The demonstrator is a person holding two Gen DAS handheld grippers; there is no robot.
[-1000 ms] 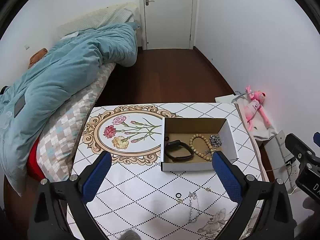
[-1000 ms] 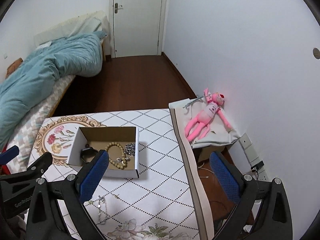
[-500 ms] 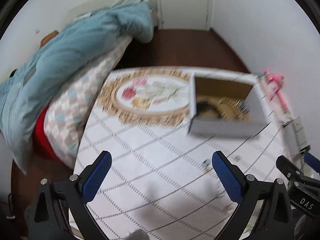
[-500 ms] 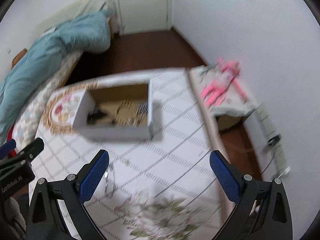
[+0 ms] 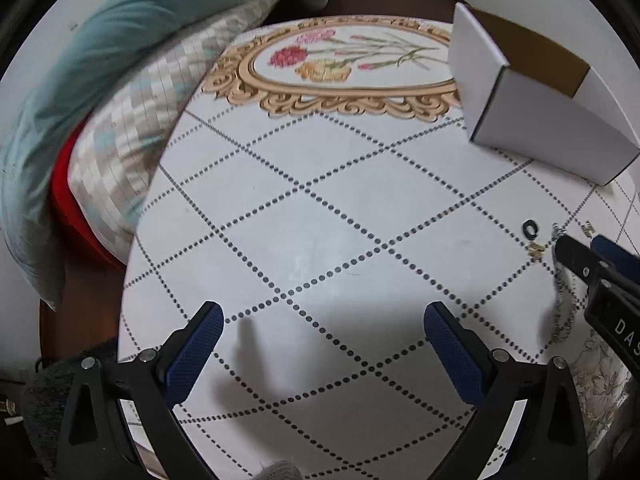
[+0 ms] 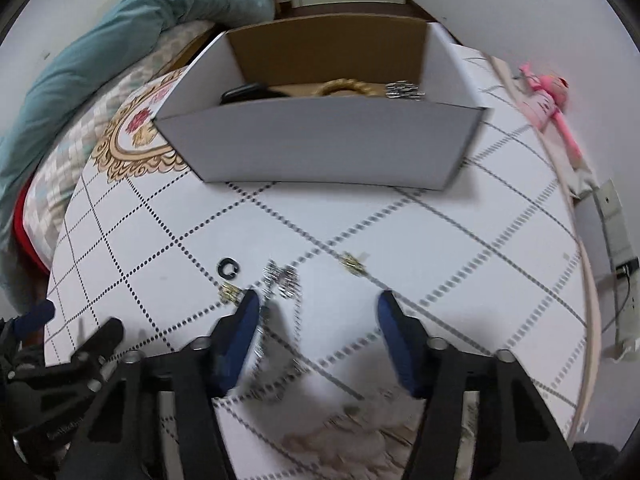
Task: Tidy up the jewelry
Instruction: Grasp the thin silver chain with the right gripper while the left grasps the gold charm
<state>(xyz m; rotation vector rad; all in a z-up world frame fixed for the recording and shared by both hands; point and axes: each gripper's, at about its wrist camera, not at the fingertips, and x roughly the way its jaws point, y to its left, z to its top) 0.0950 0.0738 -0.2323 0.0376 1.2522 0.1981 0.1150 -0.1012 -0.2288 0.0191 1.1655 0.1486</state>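
A white cardboard box (image 6: pixel 320 148) stands on the table and holds a black band (image 6: pixel 244 92), a bead bracelet (image 6: pixel 346 86) and a silver piece (image 6: pixel 404 90). On the tablecloth lie a silver chain (image 6: pixel 280 280), a black ring (image 6: pixel 227 268) and two small gold pieces (image 6: pixel 352 262). My right gripper (image 6: pixel 316 320) is open, low over the table, with the chain between its fingers near the left one. My left gripper (image 5: pixel 320 336) is open over bare tablecloth; the box (image 5: pixel 532 120), ring (image 5: pixel 531 228) and chain (image 5: pixel 562 300) lie to its right.
A bed with a teal duvet (image 5: pixel 100 60) runs along the table's left edge. A pink plush toy (image 6: pixel 548 100) lies by the wall to the right. The tablecloth has a gold-framed flower print (image 5: pixel 344 60) at its far left part.
Both grippers have dropped down close to the table and moved forward. The right one now straddles the chain, the left one hangs over the tablecloth to its left.
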